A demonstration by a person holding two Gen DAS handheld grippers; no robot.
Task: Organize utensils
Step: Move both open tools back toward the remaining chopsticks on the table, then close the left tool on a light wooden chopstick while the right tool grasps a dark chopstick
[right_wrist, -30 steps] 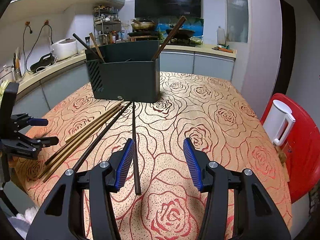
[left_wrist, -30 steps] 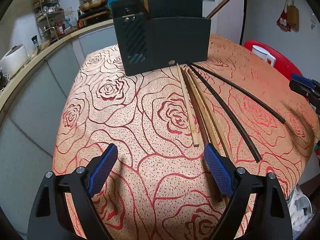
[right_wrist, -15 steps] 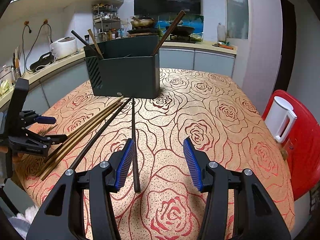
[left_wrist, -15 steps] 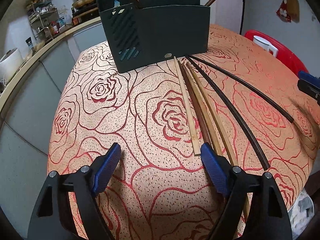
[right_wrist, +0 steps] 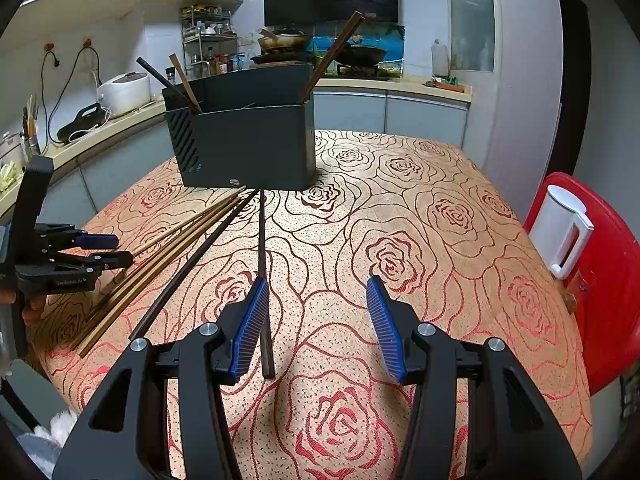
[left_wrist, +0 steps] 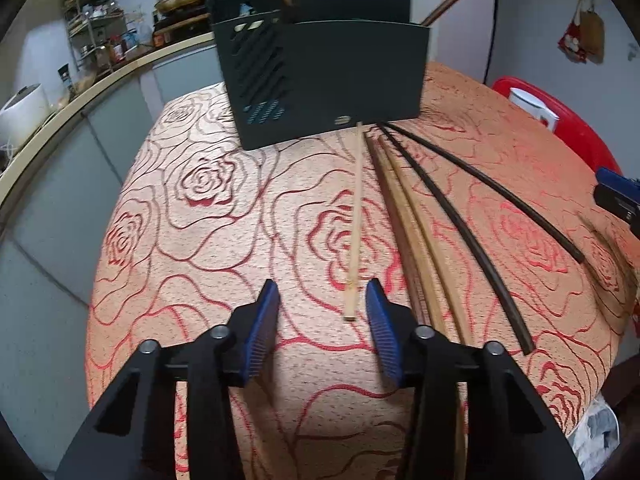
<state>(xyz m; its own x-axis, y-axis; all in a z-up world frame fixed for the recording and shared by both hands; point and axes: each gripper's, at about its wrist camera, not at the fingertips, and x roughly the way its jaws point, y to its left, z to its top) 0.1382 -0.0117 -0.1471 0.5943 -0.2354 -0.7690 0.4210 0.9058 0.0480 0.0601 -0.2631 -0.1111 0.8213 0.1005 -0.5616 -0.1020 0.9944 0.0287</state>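
On the rose-patterned tablecloth [right_wrist: 420,208] we count five chopsticks lying loose: one pale one [left_wrist: 355,220], two brown ones [left_wrist: 404,224] side by side, and two black ones [left_wrist: 460,232]. We count one dark utensil holder [right_wrist: 248,144], with three more chopsticks [right_wrist: 334,56] standing in it. We see two grippers, the left gripper [left_wrist: 323,312] and the right gripper [right_wrist: 318,316]. Beside the table we count one white kettle [right_wrist: 562,232] on one red stool [right_wrist: 604,300].

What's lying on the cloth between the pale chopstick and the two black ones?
Two brown chopsticks lie side by side between the pale chopstick and the black chopsticks, clearest in the left wrist view.
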